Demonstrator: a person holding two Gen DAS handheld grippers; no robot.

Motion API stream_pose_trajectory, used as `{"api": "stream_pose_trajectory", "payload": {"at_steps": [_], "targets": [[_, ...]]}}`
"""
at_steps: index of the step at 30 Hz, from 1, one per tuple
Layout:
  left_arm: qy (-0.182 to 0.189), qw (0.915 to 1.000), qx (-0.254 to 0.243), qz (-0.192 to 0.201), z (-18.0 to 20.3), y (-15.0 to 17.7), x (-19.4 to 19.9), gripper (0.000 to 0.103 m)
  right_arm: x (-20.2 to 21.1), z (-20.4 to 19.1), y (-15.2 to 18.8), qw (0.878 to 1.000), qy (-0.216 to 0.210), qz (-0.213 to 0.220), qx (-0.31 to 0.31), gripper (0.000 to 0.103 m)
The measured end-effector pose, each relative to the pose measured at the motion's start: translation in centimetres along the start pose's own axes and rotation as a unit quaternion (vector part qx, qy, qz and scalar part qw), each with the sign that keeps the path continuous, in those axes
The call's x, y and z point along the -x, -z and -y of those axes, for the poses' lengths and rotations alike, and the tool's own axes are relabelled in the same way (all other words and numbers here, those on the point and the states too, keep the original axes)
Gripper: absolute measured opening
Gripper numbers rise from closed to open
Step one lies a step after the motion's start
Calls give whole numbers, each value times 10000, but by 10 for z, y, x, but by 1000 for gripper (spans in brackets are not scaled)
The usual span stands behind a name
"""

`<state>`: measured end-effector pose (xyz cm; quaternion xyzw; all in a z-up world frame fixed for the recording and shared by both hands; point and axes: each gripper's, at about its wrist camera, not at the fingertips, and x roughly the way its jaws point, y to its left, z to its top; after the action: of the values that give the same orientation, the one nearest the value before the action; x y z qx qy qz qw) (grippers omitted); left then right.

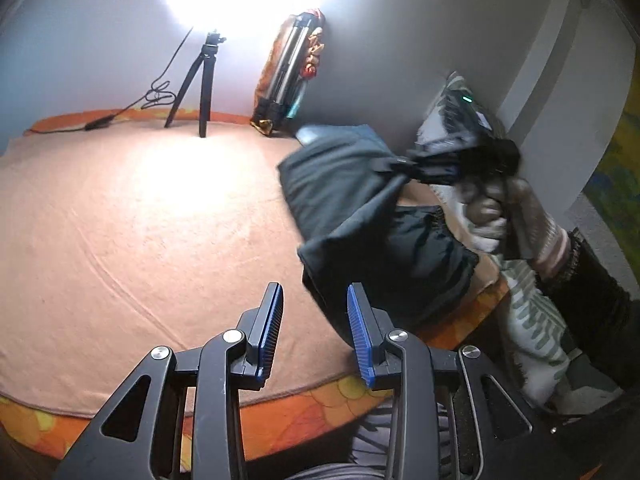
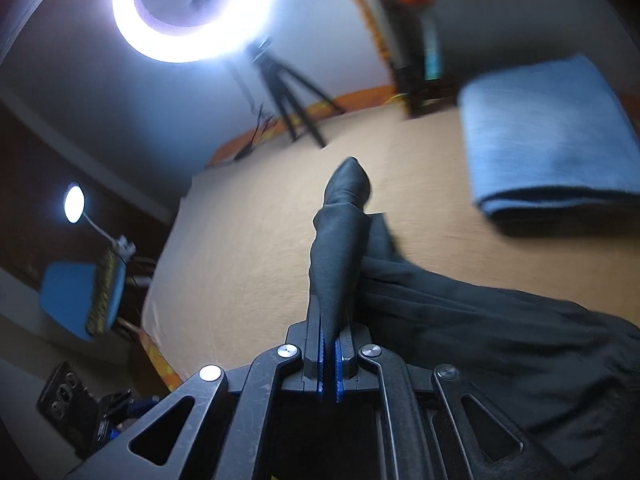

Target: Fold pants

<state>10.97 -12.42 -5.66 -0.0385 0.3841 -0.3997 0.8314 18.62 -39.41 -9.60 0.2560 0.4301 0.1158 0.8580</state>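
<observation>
Black, thin woven pants [image 1: 360, 216] hung limp and light from your right gripper [image 2: 329, 344], which was clamped on a bunched edge while the rest draped over the peach-coloured bed blanket [image 1: 140, 216] at about three o'clock in the left wrist view. Your left gripper [image 1: 315, 320] stood wide, holding nothing, just beside the lower hem. Such soft cloth would probably sag and slide, so you were best taking a seam or the waistband.
</observation>
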Motion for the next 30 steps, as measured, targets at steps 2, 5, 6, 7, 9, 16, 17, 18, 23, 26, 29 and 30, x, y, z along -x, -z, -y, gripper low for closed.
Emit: {"api": "stream_pose_trajectory", "payload": {"at_steps": [2, 5, 6, 7, 9, 16, 17, 18, 23, 26, 29, 30], "targets": [[-83, 9999, -76, -9, 2, -2, -4, 32, 17, 15, 1, 9999, -15, 116, -60, 1], [-65, 9999, -97, -106, 7, -9, -21, 31, 44, 52, 15, 9995, -28, 249, -203, 1], [-58, 9998, -110, -140, 8, -11, -25, 31, 49, 63, 15, 9993, -41, 267, -244, 1], [-25, 9997, -117, -190, 10, -12, -31, 31, 58, 79, 19, 9991, -42, 291, -316, 1], [98, 9993, -129, -349, 17, -17, -48, 31, 71, 111, 26, 9982, 94, 358, -472, 0], [-47, 9935, 97, -1131, 22, -21, -117, 55, 93, 171, 45, 9933, 17, 534, -1026, 7], [-188, 9912, 146, -1302, 19, -18, -126, 56, 92, 167, 46, 9942, -42, 515, -947, 11], [-199, 9898, 199, -1394, 17, -15, -130, 56, 92, 160, 48, 9952, -124, 460, -855, 20], [-62, 9855, 575, -1597, 8, -3, -141, 56, 68, 119, 43, 9978, -438, 194, -459, 45], [67, 9845, 787, -1567, 6, -2, -144, 56, 42, 112, 32, 9981, -328, 13, -530, 53], [101, 9845, 948, -1470, 5, -3, -146, 56, 17, 117, 22, 9972, -104, -159, -718, 54], [96, 9846, 1016, -1422, 4, -3, -147, 56, 11, 119, 20, 9965, -94, -201, -800, 54]]}}
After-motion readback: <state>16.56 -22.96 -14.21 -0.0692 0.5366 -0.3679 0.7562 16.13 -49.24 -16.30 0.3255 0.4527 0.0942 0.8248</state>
